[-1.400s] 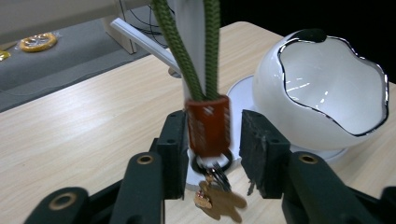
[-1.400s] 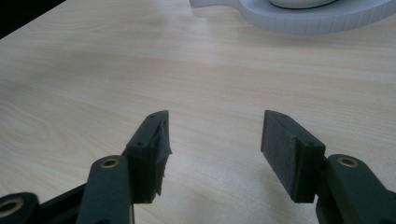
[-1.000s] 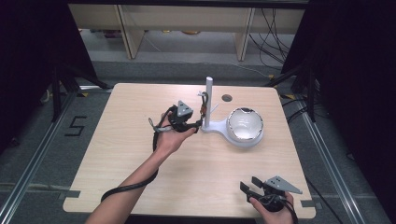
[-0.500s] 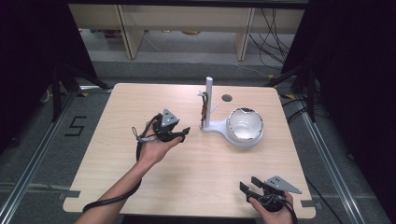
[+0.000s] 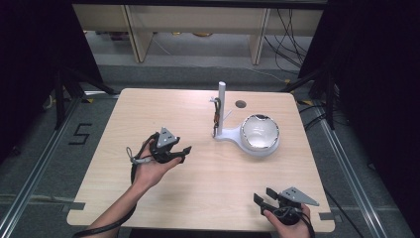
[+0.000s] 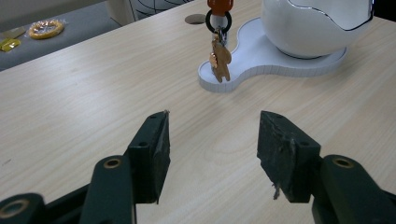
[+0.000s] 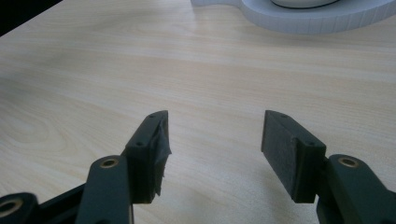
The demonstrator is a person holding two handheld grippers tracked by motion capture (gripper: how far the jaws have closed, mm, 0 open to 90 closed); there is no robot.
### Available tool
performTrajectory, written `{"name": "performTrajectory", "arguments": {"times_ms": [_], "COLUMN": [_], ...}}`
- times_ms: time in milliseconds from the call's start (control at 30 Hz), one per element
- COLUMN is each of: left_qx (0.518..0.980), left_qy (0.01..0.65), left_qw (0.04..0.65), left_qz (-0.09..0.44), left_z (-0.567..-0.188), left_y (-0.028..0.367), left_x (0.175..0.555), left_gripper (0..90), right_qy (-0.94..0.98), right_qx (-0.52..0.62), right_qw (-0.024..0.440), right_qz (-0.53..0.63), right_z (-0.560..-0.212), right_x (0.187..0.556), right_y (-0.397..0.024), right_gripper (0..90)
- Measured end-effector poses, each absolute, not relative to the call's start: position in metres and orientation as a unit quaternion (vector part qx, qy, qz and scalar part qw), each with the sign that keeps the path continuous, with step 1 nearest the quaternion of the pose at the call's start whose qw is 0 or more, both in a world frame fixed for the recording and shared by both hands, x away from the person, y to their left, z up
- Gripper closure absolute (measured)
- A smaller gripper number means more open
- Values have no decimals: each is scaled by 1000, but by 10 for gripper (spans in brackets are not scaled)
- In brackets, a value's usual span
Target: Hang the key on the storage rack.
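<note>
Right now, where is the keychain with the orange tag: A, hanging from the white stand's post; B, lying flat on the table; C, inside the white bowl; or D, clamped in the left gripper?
A: the keychain dangles from the post of the white stand, while the left gripper is open and empty, short of it.

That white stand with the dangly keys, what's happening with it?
A person sits at the table with a gripper in each hand. The keys hang from the post of the white stand, beside its round bowl. The left gripper has pulled back from the stand since a second ago; its jaws have just been opening and nothing is between them. The right gripper rests open at the near edge of the table, holding nothing.
</note>
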State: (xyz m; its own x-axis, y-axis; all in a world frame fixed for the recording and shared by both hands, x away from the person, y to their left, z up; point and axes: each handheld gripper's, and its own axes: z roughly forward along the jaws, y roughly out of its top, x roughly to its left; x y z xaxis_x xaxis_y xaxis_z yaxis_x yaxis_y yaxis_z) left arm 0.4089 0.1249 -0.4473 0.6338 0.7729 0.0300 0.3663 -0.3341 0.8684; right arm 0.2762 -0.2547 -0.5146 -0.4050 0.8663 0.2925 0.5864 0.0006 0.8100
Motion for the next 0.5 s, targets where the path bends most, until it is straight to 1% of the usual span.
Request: {"name": "performTrajectory", "arguments": {"times_ms": [333,500], "left_qx": [769,764], "left_qy": [373,381], "left_qw": [465,463], "left_qz": [233,240], "left_z": [-449,-455], "left_y": [149,164], "left_x": [390,379], "left_gripper": [434,433], "right_qy": [704,708], "right_qx": [511,512], "right_qw": [159,164], "right_qz": [467,459], "right_z": [-516,-515], "right_x": [278,278], "right_y": [-256,-257], "right_gripper": [424,423]}}
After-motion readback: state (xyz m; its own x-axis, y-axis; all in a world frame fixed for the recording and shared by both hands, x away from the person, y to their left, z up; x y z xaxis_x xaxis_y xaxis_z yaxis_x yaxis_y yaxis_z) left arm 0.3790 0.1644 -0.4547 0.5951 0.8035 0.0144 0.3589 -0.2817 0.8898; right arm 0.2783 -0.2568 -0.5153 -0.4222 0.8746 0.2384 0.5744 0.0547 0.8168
